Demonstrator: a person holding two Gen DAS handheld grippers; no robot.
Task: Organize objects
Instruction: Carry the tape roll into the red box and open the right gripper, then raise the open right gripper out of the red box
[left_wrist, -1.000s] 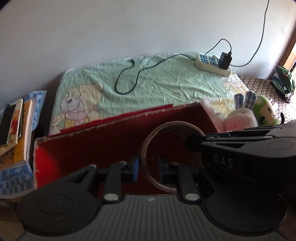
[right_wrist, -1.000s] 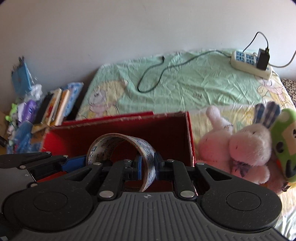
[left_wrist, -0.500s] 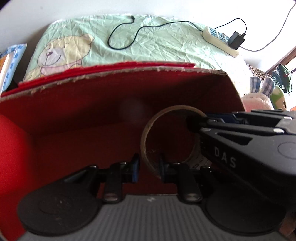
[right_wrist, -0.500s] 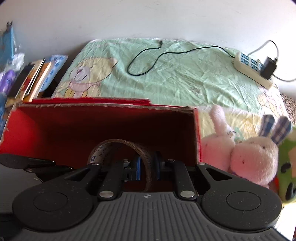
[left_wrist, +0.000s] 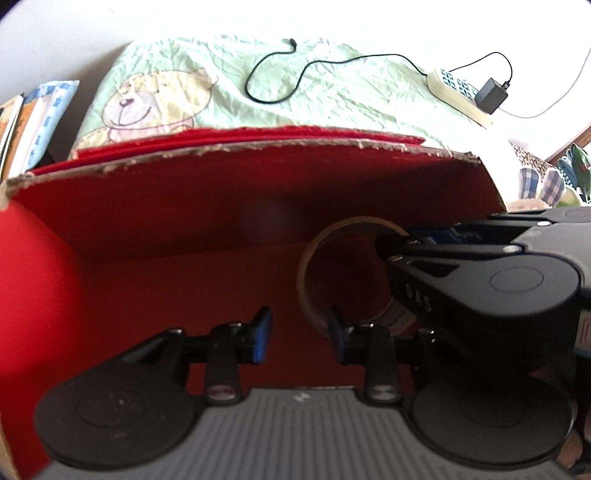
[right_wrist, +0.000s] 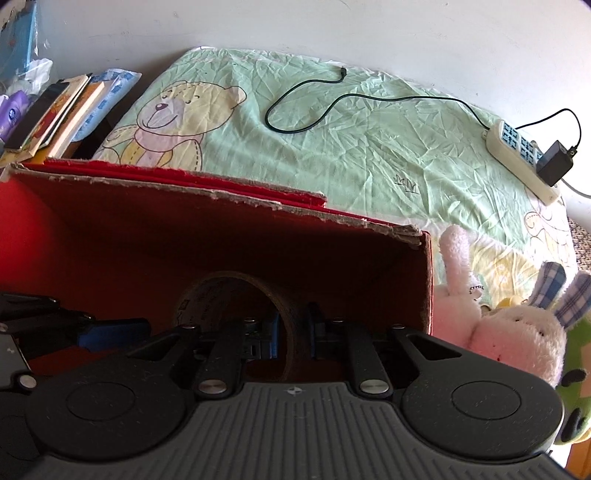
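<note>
Gripping the tape roll by its wall, the right gripper has its pads clenched on the band, holding the roll upright inside the red box, near the box's right wall. The left gripper is released, fingers spread wide; its right pad sits at the roll's edge without clamping it. Plush toys lie on the bed sheet just beside the box's right wall.

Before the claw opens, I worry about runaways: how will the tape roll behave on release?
The tape roll stands on edge inside the red box, so it may roll briefly. It looks thin and hollow, so probably light. The walls should stop it.
</note>
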